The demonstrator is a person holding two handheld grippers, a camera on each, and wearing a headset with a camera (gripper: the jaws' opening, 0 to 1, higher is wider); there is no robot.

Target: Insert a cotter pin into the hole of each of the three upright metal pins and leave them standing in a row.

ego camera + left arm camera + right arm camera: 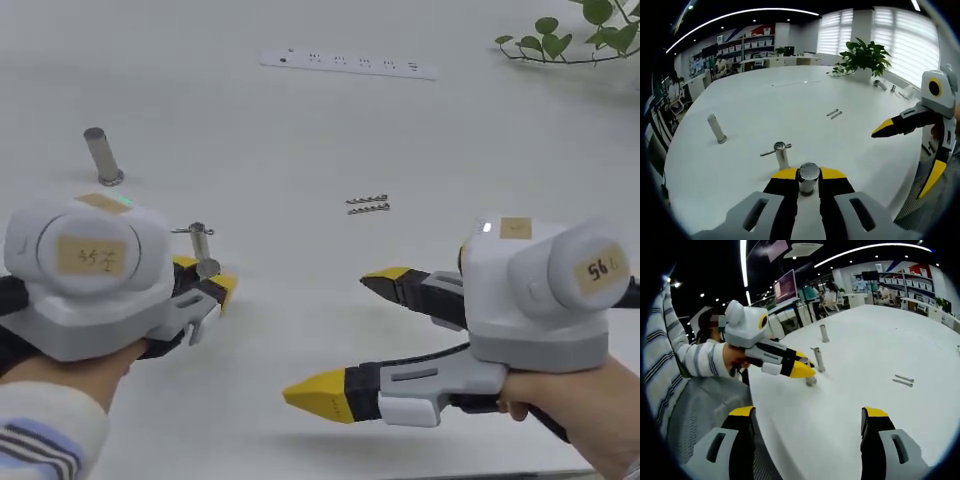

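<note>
Metal pin [809,182] clamped in left gripper [809,173] | right gripper [340,338] wide, empty | risk: nudging neighbouring fitted pin [781,155] over (standing just beside).

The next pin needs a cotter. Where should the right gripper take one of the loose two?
Probably the nearer cotter pin, by one end, right gripper from above, jaws across it: it lies flat, close beside the other cotter pin, and the opposite end must stay free.
</note>
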